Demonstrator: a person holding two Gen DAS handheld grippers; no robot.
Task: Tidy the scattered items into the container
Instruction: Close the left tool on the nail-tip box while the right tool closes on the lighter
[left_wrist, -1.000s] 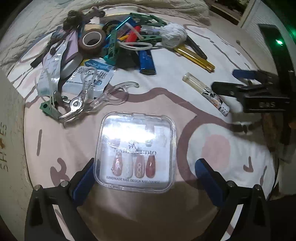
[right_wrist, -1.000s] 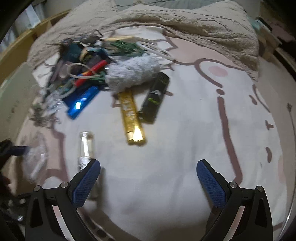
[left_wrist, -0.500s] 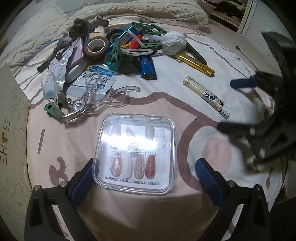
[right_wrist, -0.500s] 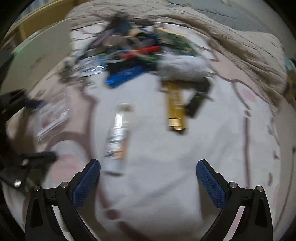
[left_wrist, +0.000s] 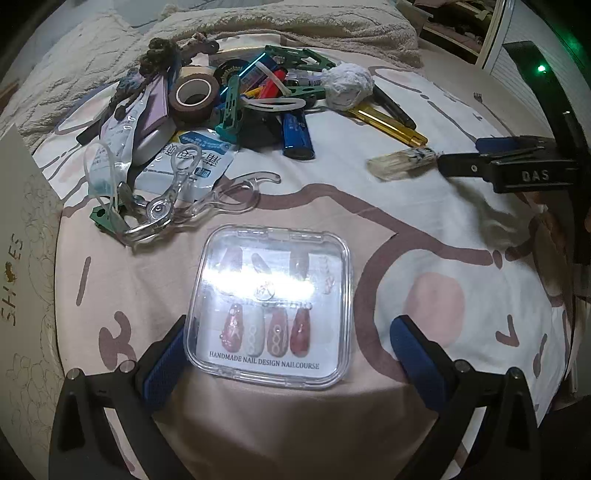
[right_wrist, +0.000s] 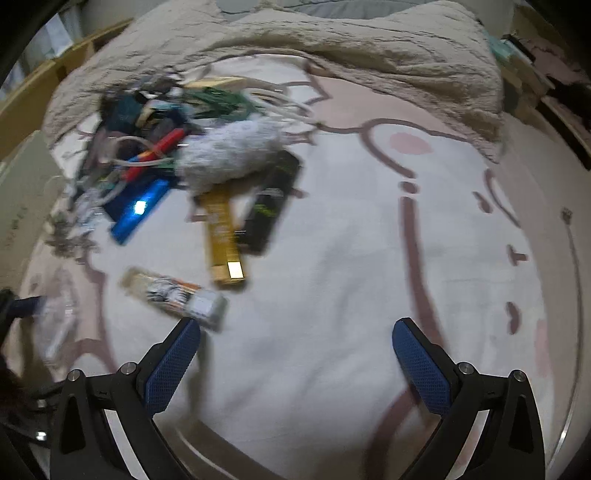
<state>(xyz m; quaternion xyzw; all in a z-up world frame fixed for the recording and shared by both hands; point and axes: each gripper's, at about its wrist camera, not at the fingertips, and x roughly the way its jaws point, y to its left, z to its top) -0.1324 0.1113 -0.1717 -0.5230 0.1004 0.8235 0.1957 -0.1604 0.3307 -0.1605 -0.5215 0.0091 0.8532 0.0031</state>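
Observation:
A clear square nail case (left_wrist: 269, 306) lies flat on the bed cover between the wide-apart fingers of my left gripper (left_wrist: 291, 354), which is open; its left finger touches the case's edge. My right gripper (right_wrist: 295, 362) is open with nothing between its fingers. A clear printed tube (right_wrist: 173, 295) lies just beyond its left fingertip, outside the jaws. In the left wrist view the tube (left_wrist: 402, 164) is blurred, with the right gripper (left_wrist: 465, 155) at its end. A cardboard box marked SHOES (left_wrist: 22, 295) stands at the left edge.
Heaped at the back are a tape roll (left_wrist: 194, 98), a white fluffy ball (left_wrist: 347, 88), a blue lighter (left_wrist: 297, 134), a gold bar (right_wrist: 223, 240), a black stick (right_wrist: 271, 206) and a clear plastic clip (left_wrist: 192, 206). A knitted blanket (right_wrist: 369, 55) is bunched behind.
The right gripper swung back and came down by the tube, which has turned from slanting to nearly crosswise. The left gripper has crept a little closer to the nail case.

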